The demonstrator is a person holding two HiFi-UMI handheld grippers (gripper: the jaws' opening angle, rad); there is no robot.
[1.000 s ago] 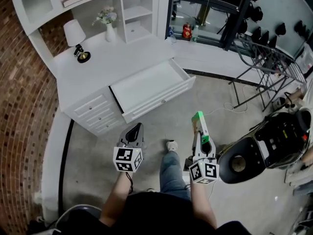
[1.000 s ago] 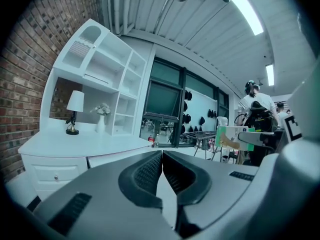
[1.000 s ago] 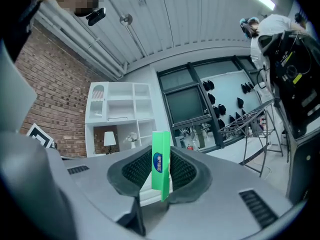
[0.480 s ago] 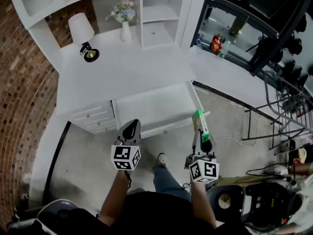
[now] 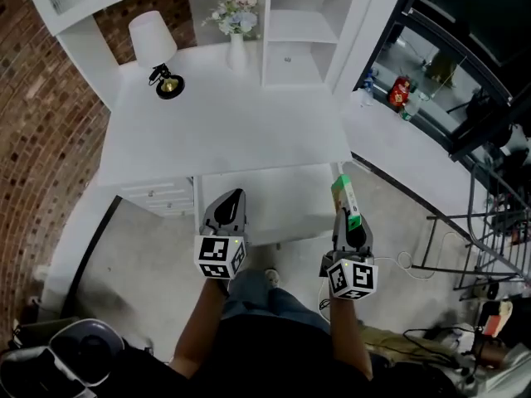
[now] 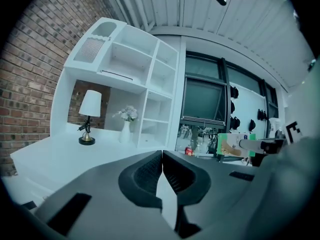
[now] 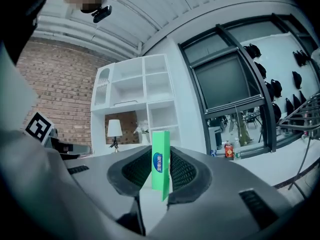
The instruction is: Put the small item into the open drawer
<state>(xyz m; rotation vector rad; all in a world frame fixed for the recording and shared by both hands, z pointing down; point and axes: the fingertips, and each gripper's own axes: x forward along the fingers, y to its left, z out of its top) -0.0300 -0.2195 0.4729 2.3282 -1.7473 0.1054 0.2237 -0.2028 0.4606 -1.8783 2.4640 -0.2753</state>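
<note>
Lamp (image 5: 151, 36), flower vase (image 5: 237, 55) on desk (image 5: 224, 131), open drawer (image 5: 282, 201) near green box (image 5: 344, 199)

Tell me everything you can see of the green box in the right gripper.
The green box is a slim, flat carton, cardboard by its look. It has a blue oval label on its narrow green edge and a paler printed broad face. It stands upright on edge, clamped in the right gripper and sticking out past the jaws. In the head view it shows near the right end of the open drawer. Only the jaws touch it.
</note>
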